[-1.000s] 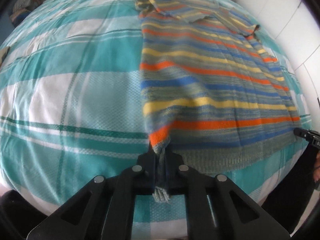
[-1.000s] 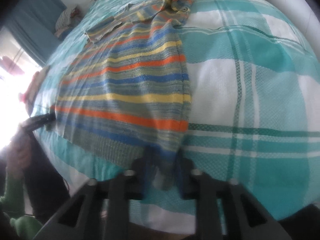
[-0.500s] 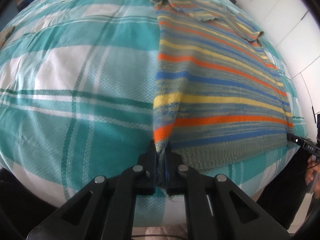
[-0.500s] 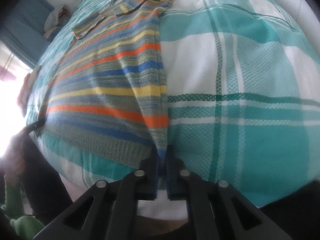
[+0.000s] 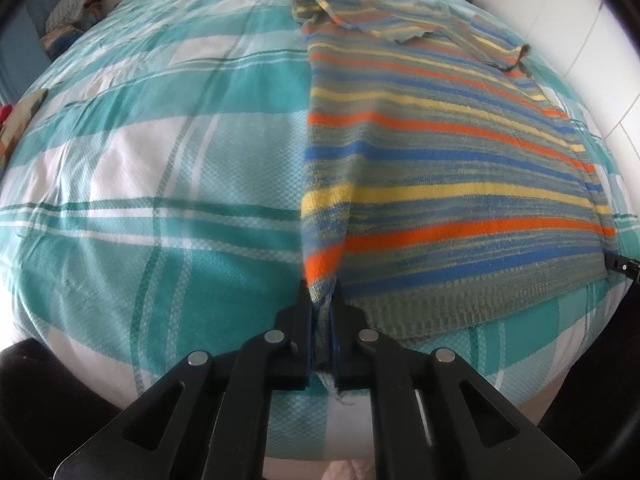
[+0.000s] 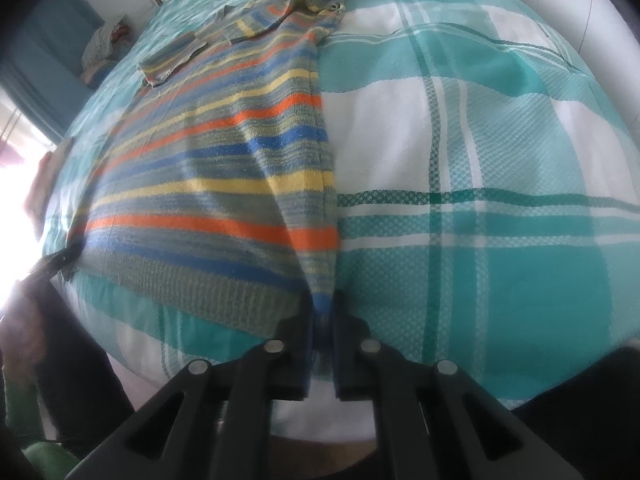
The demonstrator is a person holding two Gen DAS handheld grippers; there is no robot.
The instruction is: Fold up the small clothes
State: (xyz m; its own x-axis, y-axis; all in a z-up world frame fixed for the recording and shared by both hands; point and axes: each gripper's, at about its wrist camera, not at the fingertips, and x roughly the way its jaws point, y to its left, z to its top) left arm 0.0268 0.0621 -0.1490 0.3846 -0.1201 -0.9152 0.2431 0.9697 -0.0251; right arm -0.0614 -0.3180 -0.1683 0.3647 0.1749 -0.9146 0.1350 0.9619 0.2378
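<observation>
A striped knit sweater [image 5: 440,168] in grey, orange, blue and yellow lies spread on the bed, sleeves folded in across its far end. My left gripper [image 5: 321,312] is shut on its near left hem corner. My right gripper [image 6: 322,312] is shut on the near right hem corner of the sweater [image 6: 224,168]. Both corners are lifted slightly and pulled taut toward me. The right gripper's tip [image 5: 622,266] shows at the right edge of the left wrist view; the left gripper's tip [image 6: 52,264] shows at the left of the right wrist view.
The bed has a teal and white plaid cover [image 5: 160,184]. A pile of other clothes [image 5: 76,4] lies at the far left by a blue wall. A white tiled wall [image 5: 580,20] runs along the right. The bed's near edge is just below the grippers.
Both grippers have pulled the hem corners back toward the bed's near edge, and the sweater lies flatter and more stretched out than a second ago.
</observation>
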